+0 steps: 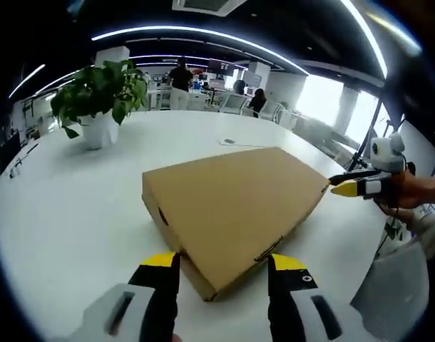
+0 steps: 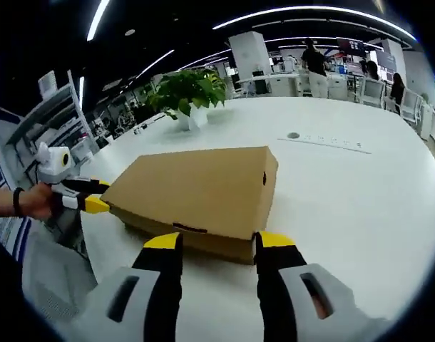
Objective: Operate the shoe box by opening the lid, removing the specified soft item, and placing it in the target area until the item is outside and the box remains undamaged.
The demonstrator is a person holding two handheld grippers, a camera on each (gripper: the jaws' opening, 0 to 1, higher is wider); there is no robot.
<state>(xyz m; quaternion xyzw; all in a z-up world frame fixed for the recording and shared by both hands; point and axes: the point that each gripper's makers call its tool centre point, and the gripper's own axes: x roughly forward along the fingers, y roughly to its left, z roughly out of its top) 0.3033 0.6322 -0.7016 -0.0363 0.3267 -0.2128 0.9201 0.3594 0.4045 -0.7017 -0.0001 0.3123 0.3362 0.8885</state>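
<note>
A brown cardboard shoe box (image 1: 232,206) lies flat on the white table (image 1: 68,221) with its lid down. My left gripper (image 1: 224,274) is open, and the box's near corner sits between its yellow-tipped jaws. From the right, my right gripper (image 1: 348,184) reaches the box's far corner, held by a hand (image 1: 413,189). In the right gripper view the box (image 2: 196,189) lies just beyond my open right gripper (image 2: 219,249), whose jaws stand on either side of the near edge. My left gripper (image 2: 90,195) meets the box's left corner there. What is inside the box is hidden.
A potted green plant (image 1: 100,100) stands at the back of the table (image 2: 360,206), seen also as the plant (image 2: 189,96) in the right gripper view. A small round socket cover (image 2: 294,135) lies beyond the box. People and desks fill the office behind.
</note>
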